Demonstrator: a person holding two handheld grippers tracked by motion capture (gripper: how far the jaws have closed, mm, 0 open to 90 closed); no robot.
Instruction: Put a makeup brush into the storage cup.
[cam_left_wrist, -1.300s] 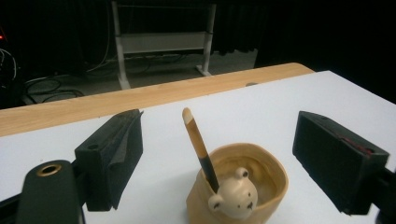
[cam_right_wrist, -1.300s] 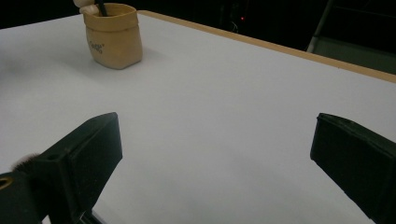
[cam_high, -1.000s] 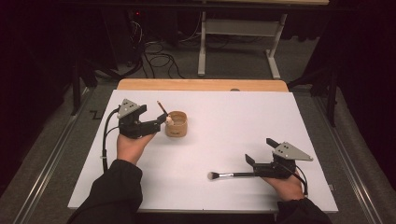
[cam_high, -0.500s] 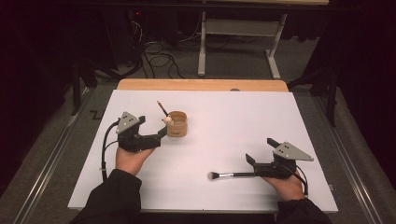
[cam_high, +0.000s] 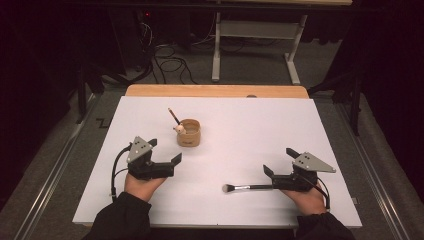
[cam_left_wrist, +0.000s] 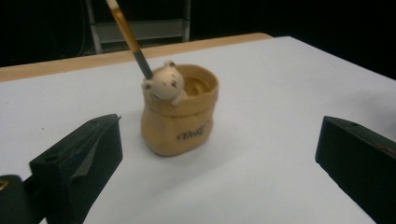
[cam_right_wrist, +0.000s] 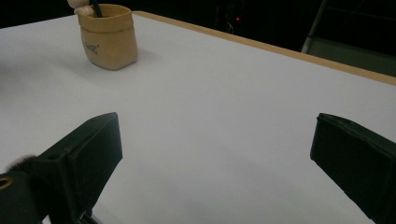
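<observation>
A white table (cam_high: 320, 130) is seen from the high view, with a small tan cup (cam_high: 189, 133) standing on its far left half. The cup carries a little bear figure (cam_high: 178, 129) on its rim, and a thin brush handle (cam_high: 174, 116) leans out of it toward the far left.

The left gripper (cam_high: 172, 161) is now held low at the near left of the table, well back from the cup. A second ago it was raised right beside the cup, and half a second ago it was already drawn partway toward the person. Its jaws are spread wide with nothing between them, as is plain in the left gripper view (cam_left_wrist: 219, 172), where the cup (cam_left_wrist: 180, 112) stands between and beyond the two jaws, apart from both.

The right gripper (cam_high: 280, 165) is found at the near right, in the same place as in both earlier pictures. Its jaws are also spread wide, as seen in the right gripper view (cam_right_wrist: 215, 172). A makeup brush (cam_high: 246, 188) lies flat on the table just beside it, bristles pointing left, unmoved from before. Whether its handle end touches the gripper cannot be told. In the right gripper view the cup (cam_right_wrist: 108, 36) is seen far off at the upper left.
</observation>
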